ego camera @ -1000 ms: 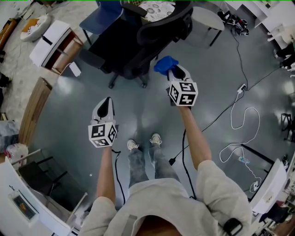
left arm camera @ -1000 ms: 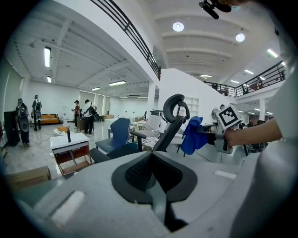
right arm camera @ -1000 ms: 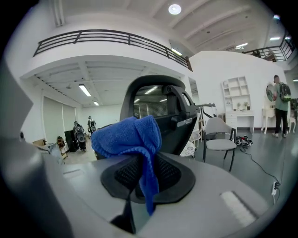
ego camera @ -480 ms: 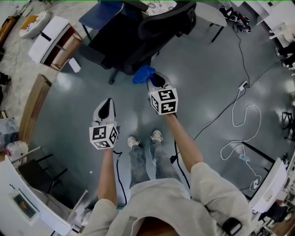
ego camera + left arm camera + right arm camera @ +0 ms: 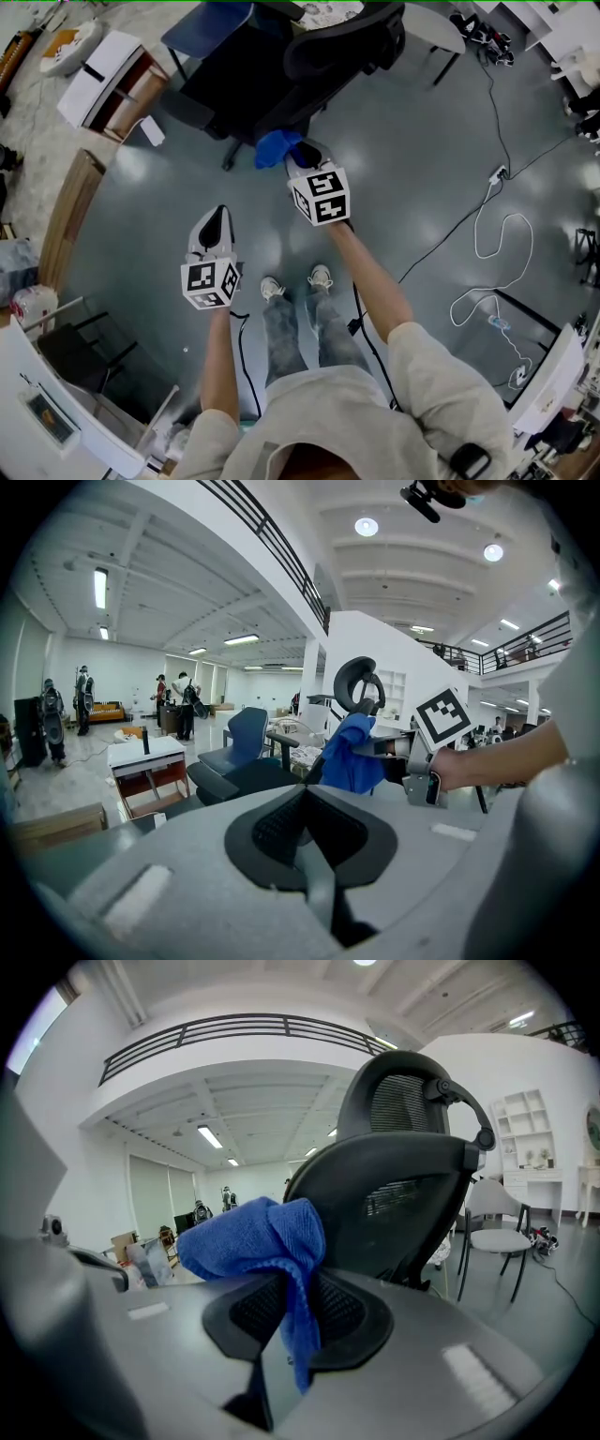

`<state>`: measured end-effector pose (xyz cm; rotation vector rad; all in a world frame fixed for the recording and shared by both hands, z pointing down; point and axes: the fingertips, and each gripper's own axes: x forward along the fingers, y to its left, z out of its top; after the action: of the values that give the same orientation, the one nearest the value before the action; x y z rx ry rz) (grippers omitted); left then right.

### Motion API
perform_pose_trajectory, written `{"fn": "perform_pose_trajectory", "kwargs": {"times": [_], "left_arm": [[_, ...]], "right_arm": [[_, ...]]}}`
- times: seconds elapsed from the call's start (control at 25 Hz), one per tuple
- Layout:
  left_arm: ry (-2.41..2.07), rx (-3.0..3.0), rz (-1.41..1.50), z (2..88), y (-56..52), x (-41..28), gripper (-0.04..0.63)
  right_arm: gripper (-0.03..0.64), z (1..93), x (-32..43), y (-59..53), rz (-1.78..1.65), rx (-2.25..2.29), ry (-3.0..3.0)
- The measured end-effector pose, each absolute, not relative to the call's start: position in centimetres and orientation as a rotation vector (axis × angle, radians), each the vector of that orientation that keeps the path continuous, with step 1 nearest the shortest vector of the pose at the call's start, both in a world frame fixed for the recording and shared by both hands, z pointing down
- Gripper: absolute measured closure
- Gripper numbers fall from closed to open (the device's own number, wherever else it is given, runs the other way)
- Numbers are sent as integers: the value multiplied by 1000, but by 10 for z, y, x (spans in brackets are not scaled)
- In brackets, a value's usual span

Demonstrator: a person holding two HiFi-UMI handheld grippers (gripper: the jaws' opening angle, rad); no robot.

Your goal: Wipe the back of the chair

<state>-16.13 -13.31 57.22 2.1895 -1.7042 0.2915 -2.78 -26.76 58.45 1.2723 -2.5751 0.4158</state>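
Since the right gripper [image 5: 281,1330] pinches only a fold of cloth [image 5: 248,1237], the chair [image 5: 403,1204] just ahead could snag it loose; left gripper [image 5: 307,817] closed, empty

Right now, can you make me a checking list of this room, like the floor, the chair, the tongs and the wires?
Surface: shiny grey floor, bare near the person's shoes.
Job's things: black office chair; blue cloth close to its back, contact unclear.
Clutter: white cabinet left of the chair.
Grippers: right tongs shut on the blue cloth; left tongs shut, holding nothing.
Cables: white cable looped on the floor; black cable running across the floor.
Surroundings: people standing far off in a big hall.
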Motion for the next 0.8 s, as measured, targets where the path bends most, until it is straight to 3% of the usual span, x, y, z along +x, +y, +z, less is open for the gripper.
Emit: {"fn": "perform_pose_trajectory", "kwargs": {"times": [0.8], "left_arm": [[-1677,2201,294,575,-135,-150,591]], "right_arm": [[548,575,27,-289,342,1354,-2515]]}}
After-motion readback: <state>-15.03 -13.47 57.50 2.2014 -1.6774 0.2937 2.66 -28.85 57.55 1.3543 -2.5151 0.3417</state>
